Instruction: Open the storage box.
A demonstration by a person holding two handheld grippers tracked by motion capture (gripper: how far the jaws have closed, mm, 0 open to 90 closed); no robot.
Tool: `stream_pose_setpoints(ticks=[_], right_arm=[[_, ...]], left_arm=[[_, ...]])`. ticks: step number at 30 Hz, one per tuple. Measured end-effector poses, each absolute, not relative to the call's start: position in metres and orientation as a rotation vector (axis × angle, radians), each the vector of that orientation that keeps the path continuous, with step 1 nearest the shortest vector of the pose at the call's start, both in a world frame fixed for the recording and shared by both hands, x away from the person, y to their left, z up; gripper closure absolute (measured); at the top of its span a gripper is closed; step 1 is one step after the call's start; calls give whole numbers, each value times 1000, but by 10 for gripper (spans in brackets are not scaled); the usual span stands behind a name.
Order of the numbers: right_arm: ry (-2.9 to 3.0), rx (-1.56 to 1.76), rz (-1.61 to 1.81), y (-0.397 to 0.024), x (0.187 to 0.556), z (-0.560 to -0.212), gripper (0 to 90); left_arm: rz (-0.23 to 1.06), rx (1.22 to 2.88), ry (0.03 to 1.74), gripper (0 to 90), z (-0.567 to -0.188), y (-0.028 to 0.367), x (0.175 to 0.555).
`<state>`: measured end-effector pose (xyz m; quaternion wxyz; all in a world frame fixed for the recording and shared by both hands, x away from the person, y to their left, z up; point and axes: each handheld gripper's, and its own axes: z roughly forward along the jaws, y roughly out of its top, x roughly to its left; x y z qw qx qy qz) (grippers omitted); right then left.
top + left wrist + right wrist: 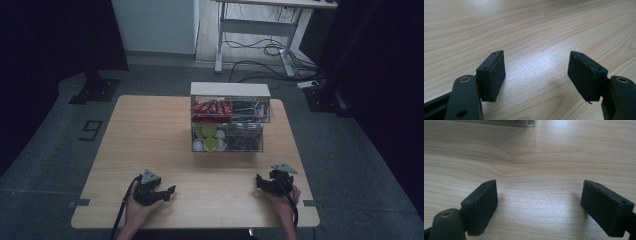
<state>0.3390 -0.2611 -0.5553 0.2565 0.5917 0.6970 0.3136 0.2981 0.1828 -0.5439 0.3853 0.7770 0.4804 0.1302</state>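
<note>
A clear two-tier drawer organiser [229,120] with a white top stands at the far middle of the wooden table [150,130]. Its upper drawer holds red packets [211,108] and dark ones; the lower holds yellow and white pods [209,139] and dark items. My left gripper [167,192] rests low at the near left in a hand, jaws open and empty. In the left gripper view, the left gripper [536,75] has bare wood between its pads. My right gripper [260,181] sits at the near right, open; in its own view the right gripper [540,206] holds nothing, and the organiser's base edge [499,122] lies ahead.
Bare tabletop lies between the grippers and the organiser. Beyond the table, a white desk frame [255,30] with loose cables [270,55] stands on the grey floor. Dark stands flank the table left [95,85] and right [325,95].
</note>
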Motion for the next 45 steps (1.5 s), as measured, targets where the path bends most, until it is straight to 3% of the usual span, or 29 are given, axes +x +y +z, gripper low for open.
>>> stream_pose_setpoints(ticks=[10,15,23,30,33,45], right_arm=[[1884,1604,857,-260,341,-555,192],[1868,1610,867,-258,341,-553,318],[1837,1565,943,-253,337,-542,433],[1857,1518,1028,-252,338,-534,613],[1855,1489,1074,-249,336,-528,733],[1842,1429,1189,-245,336,-517,886]], left_arm=[[332,1981,1220,303,-545,183,295],[342,1992,1217,303,-545,182,291],[339,1990,1222,303,-546,180,287],[349,1995,1214,304,-547,179,287],[362,2003,1214,303,-547,178,285],[367,1992,1229,320,-547,177,285]])
